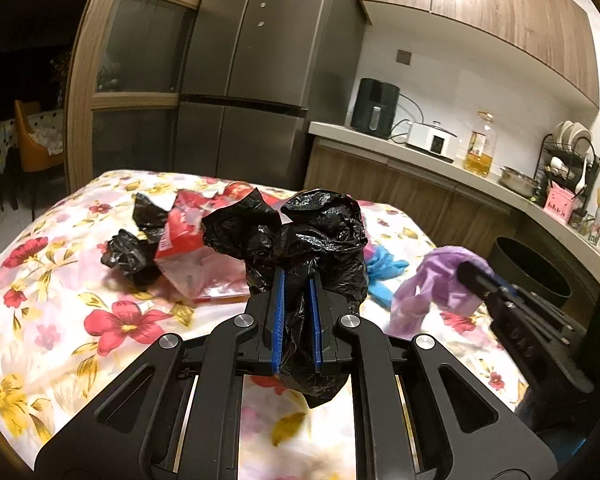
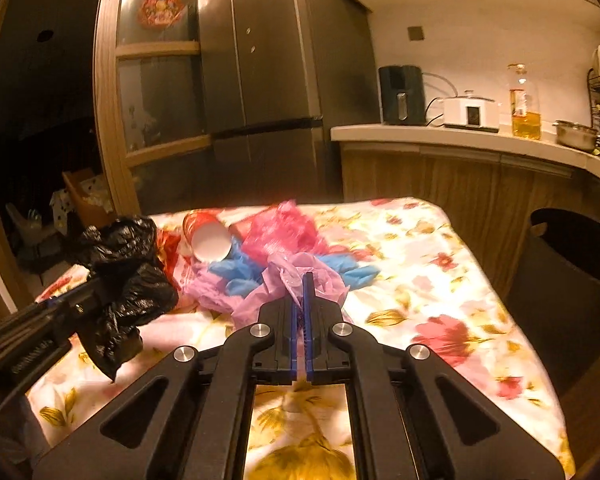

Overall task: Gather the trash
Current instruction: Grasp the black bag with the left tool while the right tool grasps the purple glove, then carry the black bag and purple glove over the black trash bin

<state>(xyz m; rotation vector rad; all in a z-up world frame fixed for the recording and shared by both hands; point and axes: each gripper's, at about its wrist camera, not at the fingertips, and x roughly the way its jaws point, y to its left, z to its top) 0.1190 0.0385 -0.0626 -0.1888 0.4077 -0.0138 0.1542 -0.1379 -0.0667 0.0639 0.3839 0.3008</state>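
Clutching bags over the flowered table

Gripping a crumpled black plastic bag (image 1: 320, 240), the left gripper (image 1: 298, 280) has its blue pads pressed into the bag's middle, so the plastic bulges above the fingers and hangs in a tail below them. The right gripper (image 2: 302, 284) has its jaws almost fully together, pinching a thin purple plastic bag (image 2: 296, 276) whose folds spill out to either side of the fingertips.

Both are held over a table with a floral tablecloth (image 2: 440, 280). More rubbish lies on the cloth beyond them: a second black bag (image 1: 134, 240) beside a red and white wrapper (image 1: 184, 236), some blue plastic (image 2: 236, 274), a pink bag (image 2: 284, 228), and a paper cup (image 2: 208, 240) on its side with its white mouth facing the right wrist camera.

A dark round bin (image 2: 572, 280) stands on the floor just beside the table's right edge, in front of the kitchen counter (image 2: 460, 136), open at the top
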